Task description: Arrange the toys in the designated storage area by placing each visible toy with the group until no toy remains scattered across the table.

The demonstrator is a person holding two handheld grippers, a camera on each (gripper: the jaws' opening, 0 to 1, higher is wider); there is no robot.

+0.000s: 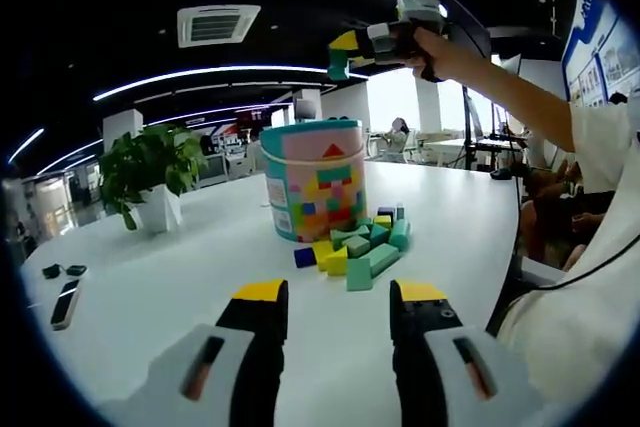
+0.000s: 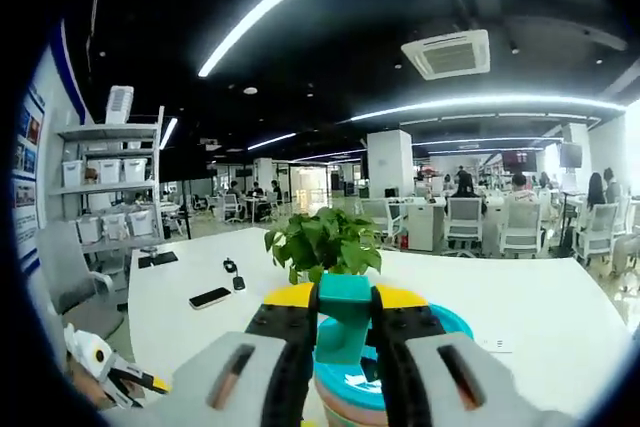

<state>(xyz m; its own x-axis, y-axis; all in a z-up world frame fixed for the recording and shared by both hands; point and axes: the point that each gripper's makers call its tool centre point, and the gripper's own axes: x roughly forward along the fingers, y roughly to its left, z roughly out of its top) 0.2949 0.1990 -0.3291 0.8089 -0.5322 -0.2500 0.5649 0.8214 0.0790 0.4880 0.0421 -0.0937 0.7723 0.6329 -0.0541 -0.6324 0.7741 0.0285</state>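
Note:
A colourful toy bucket with a teal rim stands mid-table in the left gripper view. Several blocks in teal, yellow and blue lie in a heap at its base. My left gripper is low over the white table, short of the heap, open with nothing between its jaws. A hand holds my right gripper high above the bucket. In the right gripper view my right gripper is shut on a teal block, right over the bucket's open mouth.
A potted plant stands on the table beyond the bucket. A phone and small dark items lie near the table's edge. The person's sleeve and a cable are at the right.

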